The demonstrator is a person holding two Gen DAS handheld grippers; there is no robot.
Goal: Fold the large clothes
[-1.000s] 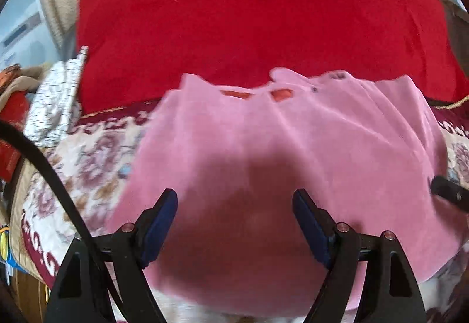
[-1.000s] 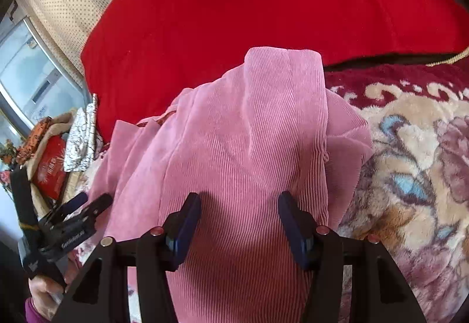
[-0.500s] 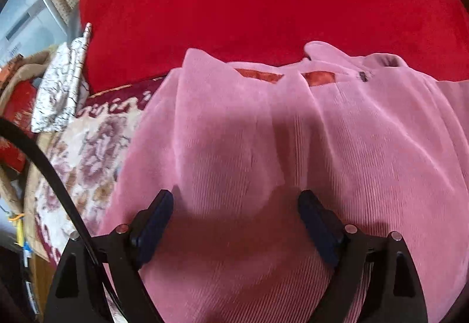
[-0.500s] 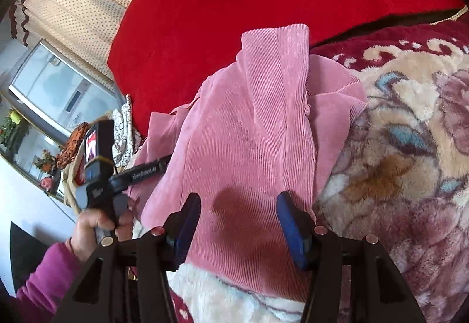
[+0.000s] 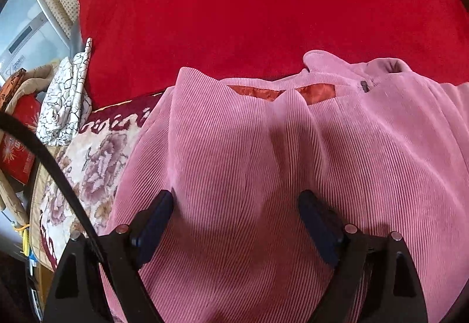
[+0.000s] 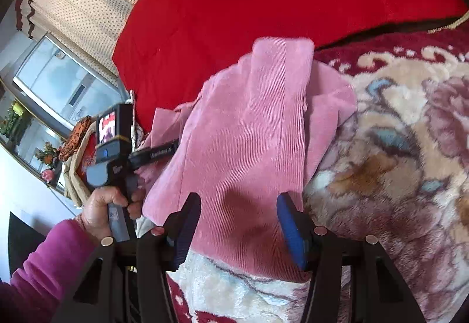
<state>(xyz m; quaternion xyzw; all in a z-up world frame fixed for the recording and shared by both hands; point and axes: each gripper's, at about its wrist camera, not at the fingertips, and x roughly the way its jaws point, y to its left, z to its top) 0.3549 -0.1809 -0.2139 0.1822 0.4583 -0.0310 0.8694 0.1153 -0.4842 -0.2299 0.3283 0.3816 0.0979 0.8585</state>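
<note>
Pink ribbed garment (image 5: 293, 164) lies spread on a floral plush blanket (image 5: 96, 159) over a bed, filling the centre and right of the left wrist view. Its collar end sits at upper right of that frame, with a small dark tag (image 5: 365, 86) and two orange-red lining patches (image 5: 258, 92) showing near the top edge. Big red cushion (image 5: 249, 6) behind it, across the whole upper half.

Left gripper (image 5: 236, 219) hangs over the garment at lower centre, fingers (image 5: 155, 217) wide apart, nothing pinched between them; cloth is under them, contact can't be judged. Black cable (image 5: 55, 167) curves down the left side of the frame. White crackle-pattern cloth (image 5: 66, 100) and a red box (image 5: 19, 153) at far left, off the blanket edge.

Right wrist view: garment (image 6: 249, 141) runs from lower centre up to middle, a folded strip lying on top, its end reaching the red cushion (image 6: 263, 0). Right gripper (image 6: 239, 223) at bottom centre, fingers (image 6: 290, 229) partly apart, straddling the near hem; pads don't visibly press the cloth, so not clamped. Blanket (image 6: 395, 147) fills the right side.

At left centre of this view the left gripper (image 6: 164, 150) shows from the side, held by a hand (image 6: 105, 205) in a magenta sleeve (image 6: 44, 270), its tip at the garment's left edge. Dotted curtain (image 6: 88, 0) and window (image 6: 58, 82) at upper left.
</note>
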